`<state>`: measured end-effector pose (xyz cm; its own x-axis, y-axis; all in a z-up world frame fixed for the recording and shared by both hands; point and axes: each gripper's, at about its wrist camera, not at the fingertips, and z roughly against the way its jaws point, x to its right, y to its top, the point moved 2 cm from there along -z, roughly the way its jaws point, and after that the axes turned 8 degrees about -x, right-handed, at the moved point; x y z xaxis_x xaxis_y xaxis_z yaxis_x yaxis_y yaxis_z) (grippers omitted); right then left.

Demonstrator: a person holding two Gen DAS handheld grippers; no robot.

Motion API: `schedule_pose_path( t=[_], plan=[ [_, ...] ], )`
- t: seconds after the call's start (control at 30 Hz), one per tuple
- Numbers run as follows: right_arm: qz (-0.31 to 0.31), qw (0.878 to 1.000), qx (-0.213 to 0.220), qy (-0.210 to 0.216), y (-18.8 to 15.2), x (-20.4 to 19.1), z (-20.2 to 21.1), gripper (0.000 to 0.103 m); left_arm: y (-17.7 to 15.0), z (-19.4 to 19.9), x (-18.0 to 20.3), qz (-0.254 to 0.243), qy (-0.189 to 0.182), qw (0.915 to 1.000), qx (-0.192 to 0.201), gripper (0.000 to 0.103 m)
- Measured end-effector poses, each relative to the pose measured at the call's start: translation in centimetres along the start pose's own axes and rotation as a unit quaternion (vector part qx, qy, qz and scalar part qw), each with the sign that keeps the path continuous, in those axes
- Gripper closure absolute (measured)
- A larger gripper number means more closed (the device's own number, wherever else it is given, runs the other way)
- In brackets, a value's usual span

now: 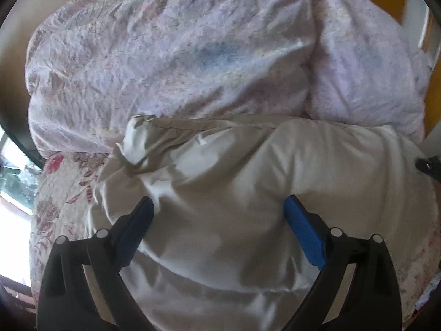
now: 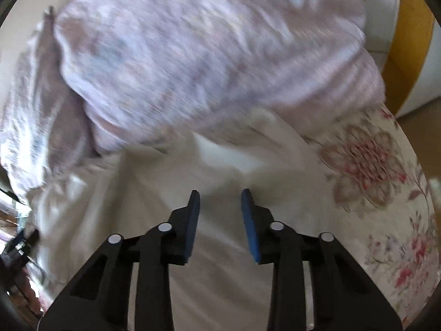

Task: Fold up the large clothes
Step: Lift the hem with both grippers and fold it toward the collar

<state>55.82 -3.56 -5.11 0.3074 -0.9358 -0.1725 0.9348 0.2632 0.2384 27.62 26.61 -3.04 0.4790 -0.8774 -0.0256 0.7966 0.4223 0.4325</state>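
A large cream-beige garment lies crumpled on a floral bed cover. My left gripper is wide open just above its middle, blue pads on either side of a fold, holding nothing. In the right wrist view the same garment fills the lower middle, blurred. My right gripper is open with a narrower gap, over the cloth and empty. The tip of the other gripper shows at the left edge.
A bulky lilac floral quilt is heaped behind the garment and also shows in the right wrist view. The floral bed cover extends to the right. A yellow-and-white wall stands beyond. A window is at left.
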Motion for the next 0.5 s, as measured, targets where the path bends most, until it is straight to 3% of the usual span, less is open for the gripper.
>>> schedule_pose_path(
  t=[0.23,0.33,0.5],
  plan=[
    [0.013,0.999,-0.015,-0.049,-1.0,-0.1,-3.3,0.074,0.5,-3.2,-2.0,0.026,0.074,0.9969,-0.004,0.007],
    [0.026,0.997,-0.014,-0.076,-1.3,-0.4,-4.2,0.074,0.7,-4.2,-2.6,0.030,0.083,0.9961,-0.006,0.006],
    [0.022,0.997,-0.016,-0.078,-1.2,0.1,-5.4,0.074,1.2,-5.6,-3.2,0.030,0.082,0.9961,-0.012,0.002]
  ],
)
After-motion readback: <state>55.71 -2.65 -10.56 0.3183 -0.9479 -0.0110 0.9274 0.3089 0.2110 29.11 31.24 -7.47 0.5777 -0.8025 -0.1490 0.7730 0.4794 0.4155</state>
